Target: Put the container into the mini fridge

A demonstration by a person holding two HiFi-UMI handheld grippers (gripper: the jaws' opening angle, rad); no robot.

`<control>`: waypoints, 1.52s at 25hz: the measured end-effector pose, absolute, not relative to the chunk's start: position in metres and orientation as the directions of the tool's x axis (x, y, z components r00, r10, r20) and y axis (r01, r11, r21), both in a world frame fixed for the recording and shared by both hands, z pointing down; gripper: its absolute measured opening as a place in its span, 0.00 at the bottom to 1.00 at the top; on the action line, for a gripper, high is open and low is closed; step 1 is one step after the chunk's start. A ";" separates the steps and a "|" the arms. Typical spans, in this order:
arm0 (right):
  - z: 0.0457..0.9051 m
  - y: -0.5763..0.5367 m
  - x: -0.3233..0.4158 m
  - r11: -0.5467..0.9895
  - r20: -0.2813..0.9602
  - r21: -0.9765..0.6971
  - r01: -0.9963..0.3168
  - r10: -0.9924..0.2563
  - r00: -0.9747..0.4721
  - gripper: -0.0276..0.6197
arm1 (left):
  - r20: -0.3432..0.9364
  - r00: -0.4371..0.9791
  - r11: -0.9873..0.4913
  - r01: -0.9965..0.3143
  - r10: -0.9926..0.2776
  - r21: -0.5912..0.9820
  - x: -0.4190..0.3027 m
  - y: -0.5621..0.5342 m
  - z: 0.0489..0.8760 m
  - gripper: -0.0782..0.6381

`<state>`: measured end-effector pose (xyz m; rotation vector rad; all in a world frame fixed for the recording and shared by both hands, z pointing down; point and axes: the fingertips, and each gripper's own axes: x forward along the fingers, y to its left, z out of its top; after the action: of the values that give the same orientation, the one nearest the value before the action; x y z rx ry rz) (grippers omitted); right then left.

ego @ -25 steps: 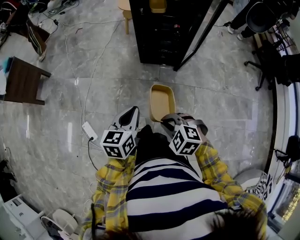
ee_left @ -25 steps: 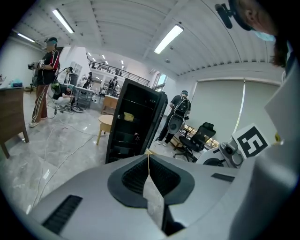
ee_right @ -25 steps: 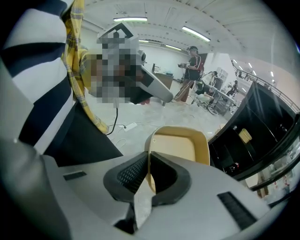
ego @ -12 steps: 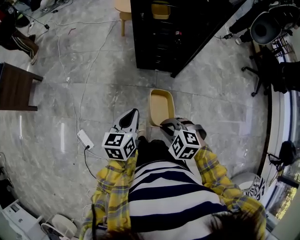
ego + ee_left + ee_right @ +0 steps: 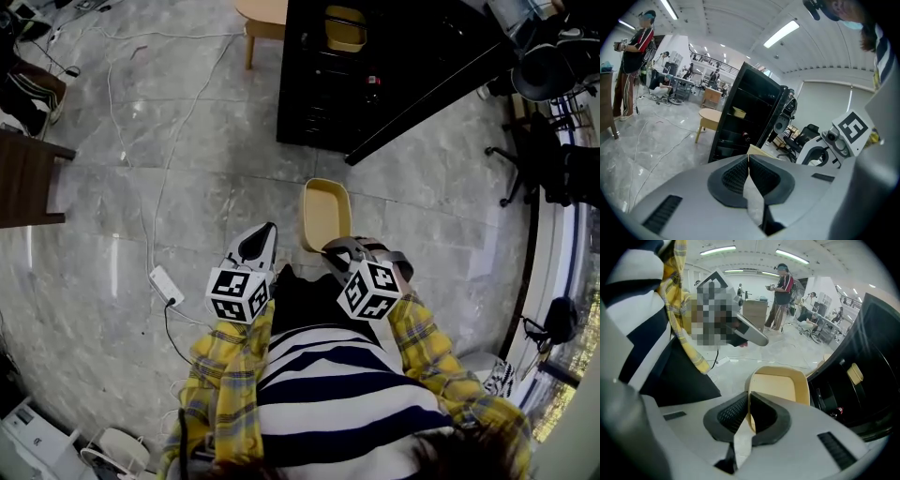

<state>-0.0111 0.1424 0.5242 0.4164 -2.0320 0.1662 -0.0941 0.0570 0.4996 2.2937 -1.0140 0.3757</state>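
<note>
While two hand-held grey two-jaw grippers are counted, only one carries a load: the right gripper (image 5: 749, 399) has its jaws pinched on the near rim of one pale yellow, shallow rectangular plastic container (image 5: 778, 383), which juts forward from its tips above the grey marble floor (image 5: 187, 178). One left gripper (image 5: 748, 161), level with it and just to its left, has its jaws pressed together with nothing between them. Each gripper bears one black-and-white marker cube, two in all (image 5: 237, 293) (image 5: 370, 289). Ahead of both grippers, well apart from the held container, stands one black mini fridge (image 5: 319, 103) with its door (image 5: 441, 89) swung open to the right. Inside it are one second yellow container (image 5: 344, 26) on an upper shelf and one small red-topped item (image 5: 372, 82) lower down, too small to tell its kind. One round light wooden stool (image 5: 262, 11) stands just beside the fridge, on the left gripper's side. One white power strip (image 5: 165, 284) lies on the floor to the left of the left gripper, and one dark brown wooden table (image 5: 28, 178) stands farther left.
</note>
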 end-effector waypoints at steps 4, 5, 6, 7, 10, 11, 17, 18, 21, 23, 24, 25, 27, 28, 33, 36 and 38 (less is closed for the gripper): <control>0.530 0.120 -0.009 0.924 0.884 0.053 -0.378 -0.220 -0.412 0.10 | 0.484 0.680 -0.533 -0.733 -0.550 0.423 -0.095 0.040 0.511 0.13; 0.531 0.114 -0.008 0.922 0.887 0.055 -0.382 -0.221 -0.406 0.10 | 0.486 0.682 -0.535 -0.731 -0.547 0.424 -0.095 0.035 0.513 0.13; 0.532 0.110 -0.008 0.921 0.888 0.056 -0.386 -0.223 -0.401 0.10 | 0.487 0.683 -0.536 -0.729 -0.544 0.424 -0.095 0.032 0.514 0.13; 0.533 0.106 -0.007 0.919 0.889 0.056 -0.389 -0.223 -0.399 0.10 | 0.488 0.683 -0.537 -0.729 -0.543 0.424 -0.095 0.028 0.516 0.13; 0.533 0.098 -0.004 0.917 0.891 0.047 -0.395 -0.218 -0.399 0.10 | 0.493 0.683 -0.538 -0.730 -0.539 0.422 -0.091 0.018 0.519 0.13; 0.533 0.095 -0.001 0.918 0.892 0.048 -0.394 -0.217 -0.396 0.10 | 0.493 0.683 -0.540 -0.730 -0.539 0.420 -0.088 0.014 0.519 0.13; 0.535 0.069 0.022 0.928 0.895 0.063 -0.367 -0.216 -0.390 0.10 | 0.479 0.675 -0.543 -0.737 -0.561 0.403 -0.063 -0.013 0.511 0.13; 0.534 0.064 0.027 0.930 0.895 0.065 -0.361 -0.214 -0.390 0.10 | 0.477 0.671 -0.540 -0.741 -0.568 0.399 -0.059 -0.018 0.510 0.13; 0.529 0.044 0.044 0.937 0.894 0.081 -0.340 -0.219 -0.390 0.10 | 0.472 0.656 -0.525 -0.755 -0.589 0.393 -0.044 -0.032 0.506 0.13; 0.523 0.030 0.057 0.939 0.894 0.098 -0.331 -0.229 -0.386 0.10 | 0.466 0.652 -0.521 -0.758 -0.598 0.393 -0.030 -0.041 0.503 0.13; 0.521 0.024 0.064 0.940 0.894 0.108 -0.325 -0.235 -0.382 0.10 | 0.461 0.651 -0.520 -0.759 -0.603 0.392 -0.023 -0.046 0.500 0.13; 0.519 0.018 0.070 0.941 0.894 0.117 -0.318 -0.239 -0.378 0.10 | 0.455 0.649 -0.518 -0.761 -0.609 0.391 -0.017 -0.051 0.498 0.13; 0.517 0.006 0.082 0.943 0.897 0.132 -0.306 -0.245 -0.368 0.10 | 0.443 0.646 -0.513 -0.763 -0.621 0.393 -0.006 -0.060 0.494 0.13; 0.517 0.001 0.087 0.944 0.899 0.136 -0.302 -0.246 -0.363 0.10 | 0.439 0.645 -0.511 -0.764 -0.626 0.394 -0.001 -0.065 0.493 0.13; 0.516 -0.029 0.115 0.940 0.905 0.154 -0.305 -0.257 -0.338 0.10 | 0.428 0.635 -0.508 -0.772 -0.643 0.381 0.024 -0.089 0.484 0.13; 0.516 -0.048 0.128 0.937 0.910 0.168 -0.305 -0.267 -0.319 0.10 | 0.423 0.627 -0.507 -0.778 -0.654 0.371 0.034 -0.102 0.481 0.13; 0.515 -0.060 0.133 0.938 0.911 0.177 -0.299 -0.271 -0.311 0.10 | 0.421 0.623 -0.505 -0.782 -0.659 0.366 0.037 -0.110 0.479 0.13</control>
<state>0.1326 -0.0596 0.5153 0.4151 -1.9086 0.0289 0.0373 -0.1102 0.4794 2.3189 -1.1292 0.3080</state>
